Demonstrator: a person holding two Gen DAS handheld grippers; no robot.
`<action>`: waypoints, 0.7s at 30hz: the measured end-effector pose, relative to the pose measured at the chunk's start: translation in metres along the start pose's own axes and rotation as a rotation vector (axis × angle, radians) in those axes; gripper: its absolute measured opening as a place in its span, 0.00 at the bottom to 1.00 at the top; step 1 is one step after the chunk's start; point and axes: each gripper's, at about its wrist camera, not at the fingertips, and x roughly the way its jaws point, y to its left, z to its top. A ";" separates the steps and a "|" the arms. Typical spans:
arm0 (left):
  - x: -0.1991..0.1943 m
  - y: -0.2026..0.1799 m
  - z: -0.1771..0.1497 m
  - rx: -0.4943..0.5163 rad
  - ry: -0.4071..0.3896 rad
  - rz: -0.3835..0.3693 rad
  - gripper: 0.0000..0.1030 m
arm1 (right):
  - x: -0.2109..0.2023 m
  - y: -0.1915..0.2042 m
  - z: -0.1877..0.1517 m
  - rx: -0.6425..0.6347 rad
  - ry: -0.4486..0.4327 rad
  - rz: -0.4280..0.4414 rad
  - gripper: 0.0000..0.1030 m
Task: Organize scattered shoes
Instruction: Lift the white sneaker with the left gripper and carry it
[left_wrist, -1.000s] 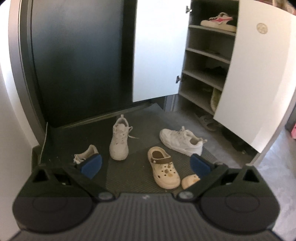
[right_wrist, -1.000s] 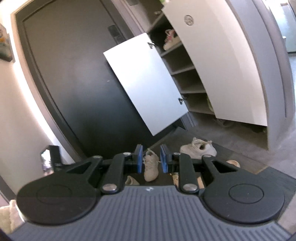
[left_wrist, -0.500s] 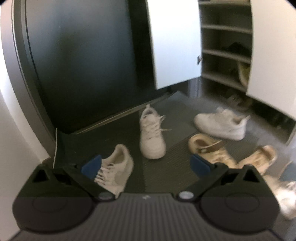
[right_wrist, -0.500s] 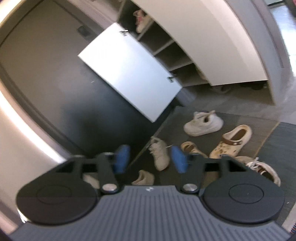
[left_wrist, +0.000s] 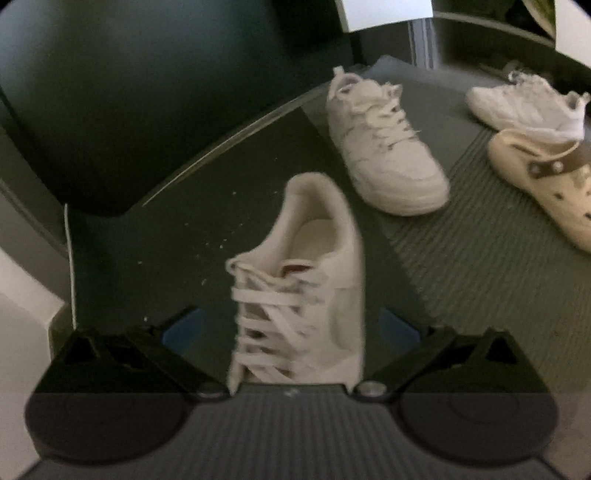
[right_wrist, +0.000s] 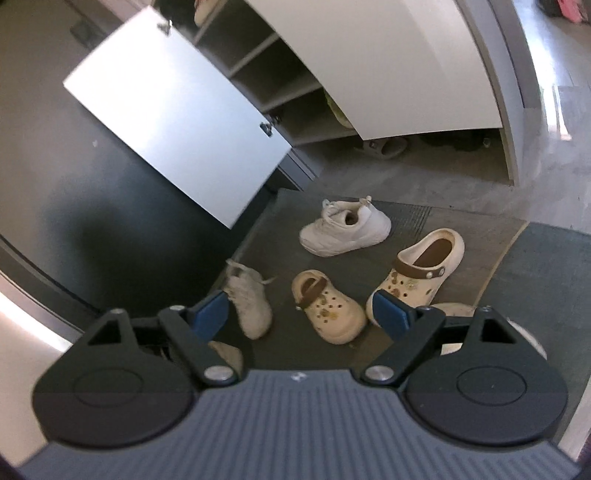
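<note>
The left gripper (left_wrist: 290, 330) hangs low over a laced white sneaker (left_wrist: 306, 280), fingers spread wide on either side of it, not touching. That sneaker lies on smooth dark floor just off the ribbed mat's (left_wrist: 472, 266) edge, near the door sill. A second sneaker (left_wrist: 384, 147) straddles the mat edge beyond. The right gripper (right_wrist: 301, 314) is higher, also spread wide and empty. Below it two clogs (right_wrist: 328, 310) (right_wrist: 421, 275) and a third sneaker (right_wrist: 347, 230) sit apart on the mat, with bare floor towards the open cabinet (right_wrist: 280, 74).
</note>
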 end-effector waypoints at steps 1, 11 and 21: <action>0.006 0.003 0.000 -0.004 0.007 -0.018 1.00 | 0.006 -0.001 0.000 0.000 0.001 -0.013 0.85; 0.084 -0.012 0.007 0.055 0.133 -0.080 0.98 | 0.044 -0.006 0.000 -0.019 0.046 -0.113 0.85; 0.030 -0.072 -0.004 0.133 0.058 -0.078 0.83 | 0.006 -0.006 0.003 -0.013 0.006 -0.090 0.85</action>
